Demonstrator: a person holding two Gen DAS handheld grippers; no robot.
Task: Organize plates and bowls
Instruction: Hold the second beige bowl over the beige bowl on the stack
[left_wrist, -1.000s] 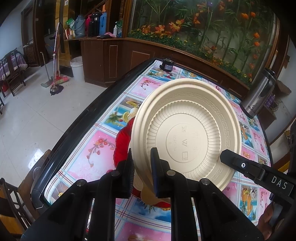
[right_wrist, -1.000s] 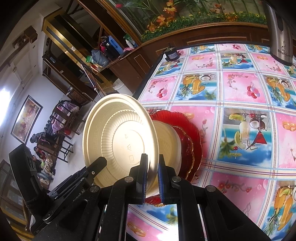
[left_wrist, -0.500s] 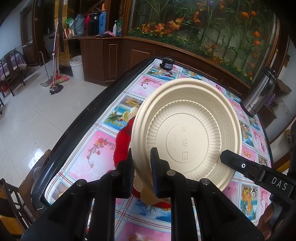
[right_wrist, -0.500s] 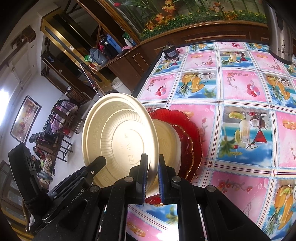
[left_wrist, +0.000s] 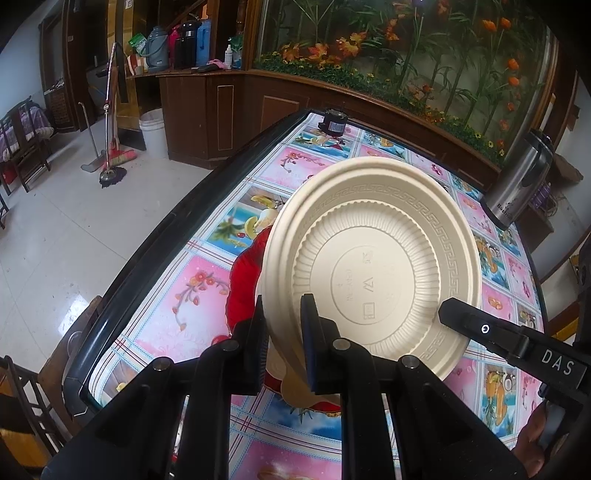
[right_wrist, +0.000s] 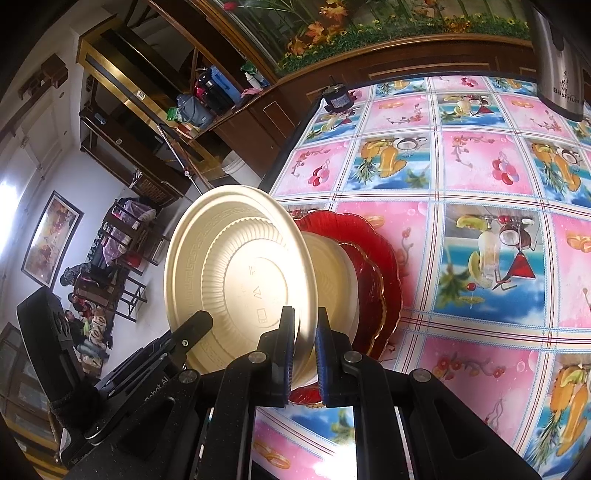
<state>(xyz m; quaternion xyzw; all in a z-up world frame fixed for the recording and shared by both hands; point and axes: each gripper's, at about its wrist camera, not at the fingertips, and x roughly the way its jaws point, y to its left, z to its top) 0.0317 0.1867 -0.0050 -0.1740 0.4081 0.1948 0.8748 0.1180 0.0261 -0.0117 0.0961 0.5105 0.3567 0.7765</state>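
Between both pairs of tongs, left tongs (left_wrist: 282, 325) and right tongs (right_wrist: 304, 332), you hold one cream plate (left_wrist: 373, 262) tilted on edge, each pair clamped tight on its lower rim, just above the red plates (right_wrist: 384, 266) and cream bowl (right_wrist: 336, 273) stacked on the counter (right_wrist: 480, 166).

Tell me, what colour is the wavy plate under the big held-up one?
Red, the scalloped plate has a thin gold edge. It shows best in the right wrist view.
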